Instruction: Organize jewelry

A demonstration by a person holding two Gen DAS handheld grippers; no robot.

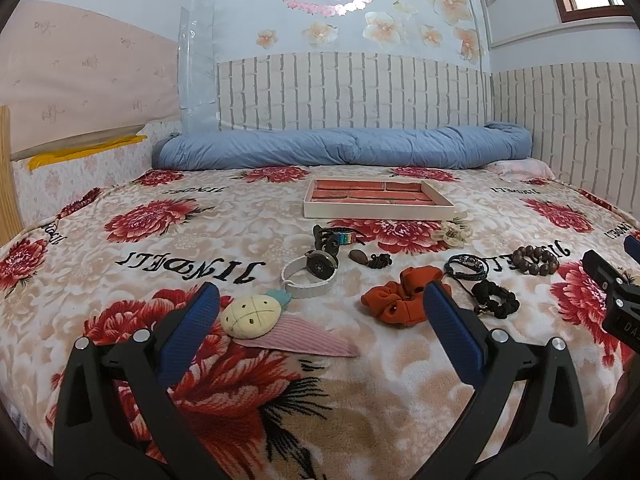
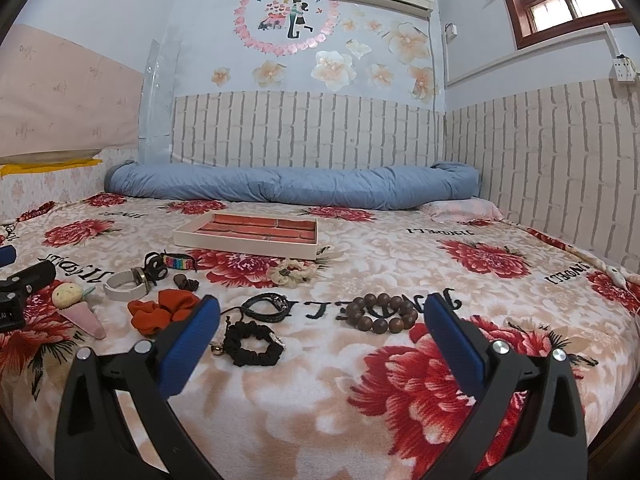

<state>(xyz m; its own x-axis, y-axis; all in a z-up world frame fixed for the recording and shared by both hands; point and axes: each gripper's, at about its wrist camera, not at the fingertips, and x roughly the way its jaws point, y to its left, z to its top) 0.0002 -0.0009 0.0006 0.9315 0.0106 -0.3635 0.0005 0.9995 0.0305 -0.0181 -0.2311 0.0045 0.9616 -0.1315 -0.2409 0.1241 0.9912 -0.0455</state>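
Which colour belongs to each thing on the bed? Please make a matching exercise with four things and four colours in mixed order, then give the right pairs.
Things:
1. scrunchie
2. bead bracelet
3. rolled quilt
4. watch strap

Colours:
A. white
B. dark brown
C. orange
D. blue

Pairs: 1-C, 2-B, 3-D, 4-A

bed: floral blanket | rolled blue quilt | faux-brick wall panels | window daylit
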